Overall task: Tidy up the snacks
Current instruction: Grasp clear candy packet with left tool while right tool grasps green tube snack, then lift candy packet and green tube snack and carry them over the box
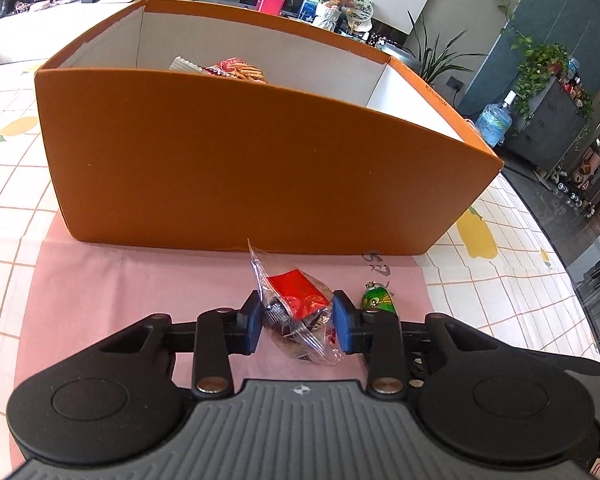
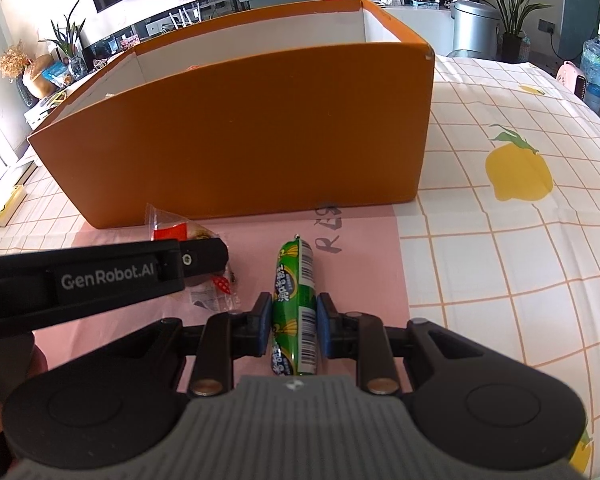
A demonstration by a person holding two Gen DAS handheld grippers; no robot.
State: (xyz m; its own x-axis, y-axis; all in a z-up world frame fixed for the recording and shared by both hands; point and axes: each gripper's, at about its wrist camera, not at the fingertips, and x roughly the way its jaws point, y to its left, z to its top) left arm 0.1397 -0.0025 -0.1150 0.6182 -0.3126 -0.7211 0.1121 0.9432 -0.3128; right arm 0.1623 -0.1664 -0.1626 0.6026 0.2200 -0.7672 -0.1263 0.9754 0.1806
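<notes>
The left gripper [image 1: 296, 322] is clenched on a clear-wrapped snack [image 1: 298, 312]: both blue pads [image 1: 253, 326] press into the crinkled packet, which has a red label and something dark and round inside. The packet lies on a pink mat [image 1: 120, 280], its sealed end sticking up toward 12 o'clock.

At 3 o'clock from that packet, just beside the gripper's right finger, shows the tip of a green sausage [image 1: 378, 300]. In the right wrist view the right gripper [image 2: 293, 330] is grasping this sausage [image 2: 296, 304]; the pads squeeze its sides near the middle. It lies lengthwise on the mat [image 2: 360, 280], one end pointing to 12 o'clock and the other running back under the gripper body. At 10 o'clock from the sausage the left gripper's black arm [image 2: 100, 276] crosses the view, with the clear packet [image 2: 188, 236] partly hidden under it.

At 12 o'clock from both snacks, near them on the mat, stands an open orange box [image 1: 240, 168] with white inner walls. Inside, against the far side, a red snack bag [image 1: 236, 70] and a white crimped wrapper [image 1: 184, 65] peek over the near wall. A checked cloth [image 2: 500, 240] with lemon prints covers the table around the mat.
</notes>
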